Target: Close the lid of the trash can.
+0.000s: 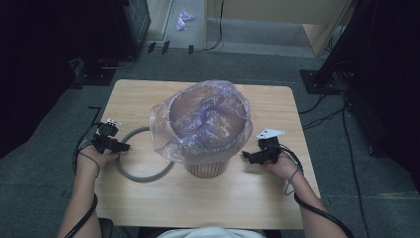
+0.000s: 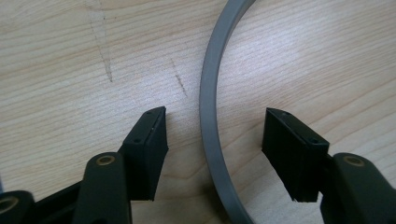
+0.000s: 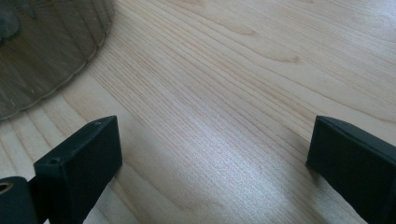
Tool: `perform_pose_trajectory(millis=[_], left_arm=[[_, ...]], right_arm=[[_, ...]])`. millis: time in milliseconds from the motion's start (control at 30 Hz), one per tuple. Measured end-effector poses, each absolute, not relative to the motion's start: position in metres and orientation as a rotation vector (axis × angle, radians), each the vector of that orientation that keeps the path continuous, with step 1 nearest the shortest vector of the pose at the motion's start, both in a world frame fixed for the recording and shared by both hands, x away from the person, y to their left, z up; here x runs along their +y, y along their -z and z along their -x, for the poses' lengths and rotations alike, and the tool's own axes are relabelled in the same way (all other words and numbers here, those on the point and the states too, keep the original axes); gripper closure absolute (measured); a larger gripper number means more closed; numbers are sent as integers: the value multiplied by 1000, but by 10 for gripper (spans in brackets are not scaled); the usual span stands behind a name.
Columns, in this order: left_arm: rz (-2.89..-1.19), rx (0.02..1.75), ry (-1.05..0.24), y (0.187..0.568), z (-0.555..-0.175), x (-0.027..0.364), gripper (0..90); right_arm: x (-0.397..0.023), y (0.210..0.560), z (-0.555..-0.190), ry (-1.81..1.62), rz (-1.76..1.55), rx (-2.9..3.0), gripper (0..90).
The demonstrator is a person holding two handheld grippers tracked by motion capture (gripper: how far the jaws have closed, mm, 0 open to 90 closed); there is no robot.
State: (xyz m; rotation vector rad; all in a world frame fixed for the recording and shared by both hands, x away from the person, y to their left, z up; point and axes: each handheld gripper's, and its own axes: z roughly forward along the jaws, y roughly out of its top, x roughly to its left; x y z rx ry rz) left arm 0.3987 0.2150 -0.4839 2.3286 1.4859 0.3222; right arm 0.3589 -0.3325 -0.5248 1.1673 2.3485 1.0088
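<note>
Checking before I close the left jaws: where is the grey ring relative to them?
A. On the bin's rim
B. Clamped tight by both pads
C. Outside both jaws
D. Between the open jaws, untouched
D: the left gripper straddles the grey ring, with table visible between ring and each pad.

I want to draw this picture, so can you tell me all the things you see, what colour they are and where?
table: one, light wood, middle of the grey floor
bin: one, wooden slats, table centre
bag: one, see-through purple, lining the bin and folded over its rim
ring: one, grey, flat on the table left of the bin
scrap: one, purple, on the far floor
left gripper: one, black, open astride the ring
right gripper: one, black, open over bare table right of the bin
</note>
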Motion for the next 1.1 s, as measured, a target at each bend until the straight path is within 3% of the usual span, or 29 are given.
perform_pose_trajectory(millis=[100, 333, 600, 1100], left_arm=[[-2322, 1497, -322, 483, -399, 215, 429], [-2349, 1519, -295, 479, -398, 211, 652], [-2387, 1577, -245, 476, -404, 205, 787], [-2474, 1564, -193, 474, -416, 201, 820]], right_arm=[[-332, 525, -359, -1008, -1169, 2348, 29], [-332, 525, -359, -1006, -1168, 2348, 26], [-332, 525, -359, -1004, -1169, 2349, 19], [-331, 525, -359, -1004, -1174, 2353, 8]])
